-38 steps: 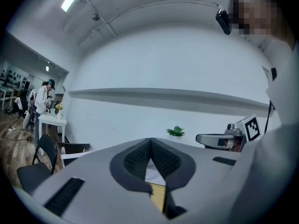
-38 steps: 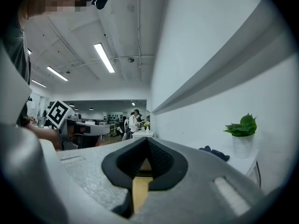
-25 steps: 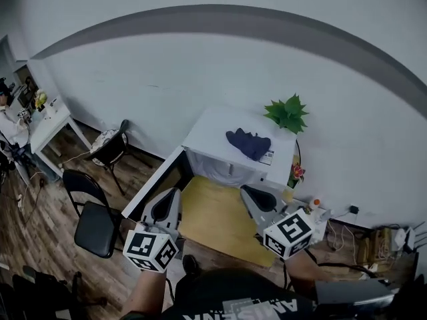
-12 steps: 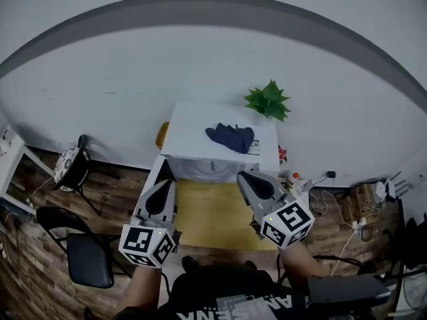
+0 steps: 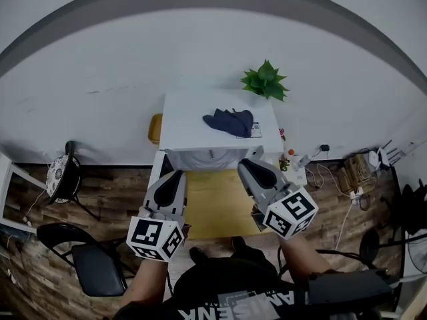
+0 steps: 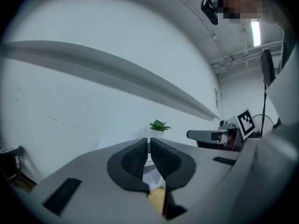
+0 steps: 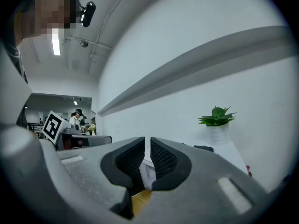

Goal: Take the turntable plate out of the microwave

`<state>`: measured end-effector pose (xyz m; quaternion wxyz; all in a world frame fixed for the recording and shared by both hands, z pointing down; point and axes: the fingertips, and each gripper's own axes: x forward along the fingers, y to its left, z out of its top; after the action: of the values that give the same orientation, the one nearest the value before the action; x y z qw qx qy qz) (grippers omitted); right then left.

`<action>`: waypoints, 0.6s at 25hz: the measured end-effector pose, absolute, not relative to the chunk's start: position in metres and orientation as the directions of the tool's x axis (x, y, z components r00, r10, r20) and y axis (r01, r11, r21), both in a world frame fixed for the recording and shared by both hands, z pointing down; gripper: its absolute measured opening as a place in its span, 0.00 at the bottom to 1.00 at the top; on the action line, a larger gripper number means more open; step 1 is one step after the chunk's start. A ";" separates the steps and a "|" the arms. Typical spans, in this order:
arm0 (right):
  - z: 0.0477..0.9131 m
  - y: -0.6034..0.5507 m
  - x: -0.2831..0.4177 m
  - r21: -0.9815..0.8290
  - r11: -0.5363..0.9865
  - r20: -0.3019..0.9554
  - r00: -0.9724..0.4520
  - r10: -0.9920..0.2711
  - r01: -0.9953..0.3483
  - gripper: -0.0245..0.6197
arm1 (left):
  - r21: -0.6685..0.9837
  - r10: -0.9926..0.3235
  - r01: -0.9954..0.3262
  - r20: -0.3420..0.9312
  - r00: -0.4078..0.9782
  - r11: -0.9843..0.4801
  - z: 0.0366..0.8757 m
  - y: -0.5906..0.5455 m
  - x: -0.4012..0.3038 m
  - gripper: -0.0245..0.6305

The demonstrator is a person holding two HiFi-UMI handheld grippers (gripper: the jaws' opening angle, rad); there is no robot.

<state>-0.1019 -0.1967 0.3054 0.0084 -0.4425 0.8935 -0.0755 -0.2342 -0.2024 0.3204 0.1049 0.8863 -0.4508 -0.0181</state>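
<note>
A white table [image 5: 193, 129] stands against the wall straight ahead, with a dark blue cloth [image 5: 230, 121] lying on it. A white front [image 5: 212, 156] shows under its near edge, and a yellow surface [image 5: 213, 205] lies before it. No microwave or turntable plate can be made out. My left gripper [image 5: 175, 175] is shut and empty, level over the yellow surface's left edge. My right gripper [image 5: 248, 165] is over its right edge. Its jaws are opening, a narrow gap shows and nothing is between them. In the gripper views the left gripper [image 6: 149, 141] and the right gripper [image 7: 147, 140] both face the table.
A potted green plant [image 5: 265, 81] stands at the table's far right corner. Two black chairs [image 5: 97, 265] [image 5: 63, 175] are on the wooden floor to the left. Cables and small items [image 5: 353, 179] lie on the floor to the right. A yellow object [image 5: 155, 129] sits beside the table's left side.
The view has swung round, so the white table now lies straight ahead instead of off to the right. Both grippers swung with it and sit square to the yellow surface.
</note>
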 end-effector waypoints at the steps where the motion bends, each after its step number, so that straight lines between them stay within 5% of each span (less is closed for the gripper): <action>1: 0.308 -0.196 -0.102 -0.158 0.595 0.052 -0.609 -0.792 -0.788 0.08 | 0.205 -0.800 -0.793 0.067 0.596 -0.574 0.323 -0.203 -0.234 0.04; 15: 0.361 -0.219 -0.086 -0.362 0.616 0.070 -0.679 -0.731 -0.700 0.30 | 0.281 -0.768 -0.784 0.192 0.611 -0.554 0.375 -0.212 -0.201 0.29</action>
<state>-0.0862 -0.2187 0.3613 0.0423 -0.3984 0.8978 -0.1830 -0.2013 -0.2120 0.3745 0.1713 0.8811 -0.4402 0.0234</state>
